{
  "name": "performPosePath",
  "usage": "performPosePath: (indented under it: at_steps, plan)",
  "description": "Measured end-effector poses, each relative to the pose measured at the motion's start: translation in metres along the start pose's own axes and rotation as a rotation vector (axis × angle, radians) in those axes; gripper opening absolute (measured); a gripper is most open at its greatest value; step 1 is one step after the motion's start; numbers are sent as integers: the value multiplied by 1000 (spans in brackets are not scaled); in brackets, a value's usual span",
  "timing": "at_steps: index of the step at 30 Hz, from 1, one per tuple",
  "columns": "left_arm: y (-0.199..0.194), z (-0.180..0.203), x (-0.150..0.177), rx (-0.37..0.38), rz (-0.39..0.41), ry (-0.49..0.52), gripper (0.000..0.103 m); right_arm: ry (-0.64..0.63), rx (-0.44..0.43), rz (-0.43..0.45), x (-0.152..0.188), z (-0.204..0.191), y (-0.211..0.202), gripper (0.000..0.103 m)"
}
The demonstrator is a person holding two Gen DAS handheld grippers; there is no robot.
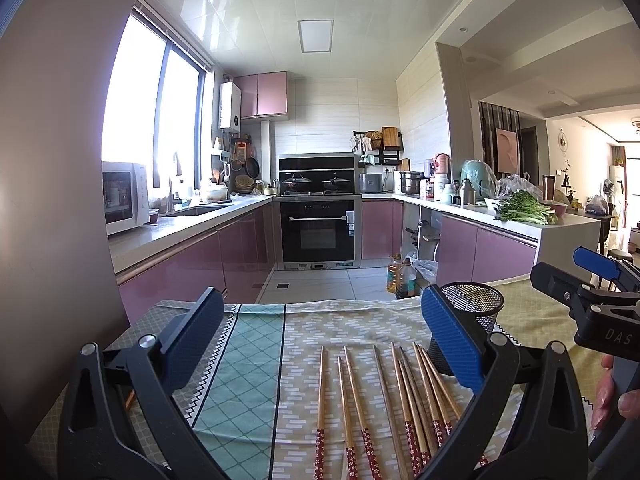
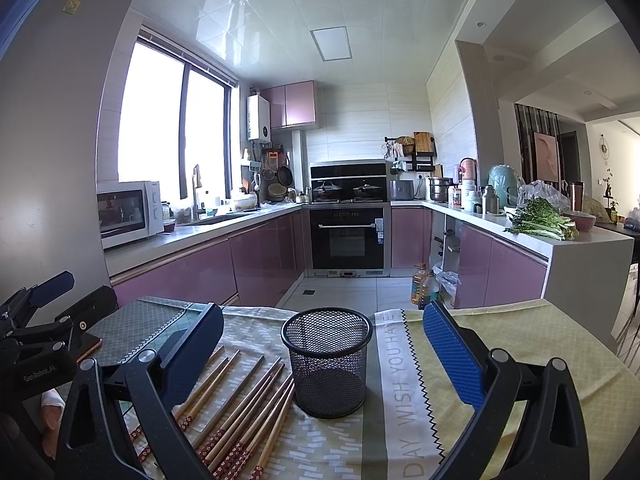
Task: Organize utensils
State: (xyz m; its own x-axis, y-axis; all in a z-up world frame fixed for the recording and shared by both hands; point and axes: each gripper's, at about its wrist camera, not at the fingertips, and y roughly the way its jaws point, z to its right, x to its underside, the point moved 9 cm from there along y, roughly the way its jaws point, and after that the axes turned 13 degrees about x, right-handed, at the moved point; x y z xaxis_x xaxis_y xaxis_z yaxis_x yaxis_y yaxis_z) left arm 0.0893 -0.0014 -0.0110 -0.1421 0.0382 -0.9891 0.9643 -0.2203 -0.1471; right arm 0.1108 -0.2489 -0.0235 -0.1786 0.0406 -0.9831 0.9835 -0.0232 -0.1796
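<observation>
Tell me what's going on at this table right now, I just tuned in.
A person holds a gripper in each hand over a cloth-covered table. Both the left gripper and the right gripper are open and holding nothing. A row of wooden chopsticks lies loose on the cloth, and a black mesh cup stands upright and empty just beside them. No chopstick has gone into the cup yet.

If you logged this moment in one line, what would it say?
left gripper: open, empty | right gripper: open, empty | chopsticks: loose on tablecloth | mesh cup: upright, empty, beside them
</observation>
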Motion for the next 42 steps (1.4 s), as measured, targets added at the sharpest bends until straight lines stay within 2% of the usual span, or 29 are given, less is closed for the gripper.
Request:
performPosePath:
  at_steps: [30,38,40,42]
  plan:
    - [6,2,12,-1,-7,11,97,13,-5,-12,3,6,4,97]
    - [8,2,15,3,-24,45,97,19,-11,-26,6,7,5,97]
    - [9,2,17,4,-55,95,97,18,-27,-55,9,8,9,97]
    - [13,-1,19,1,-99,154,97,0,-52,-119,19,3,16,97]
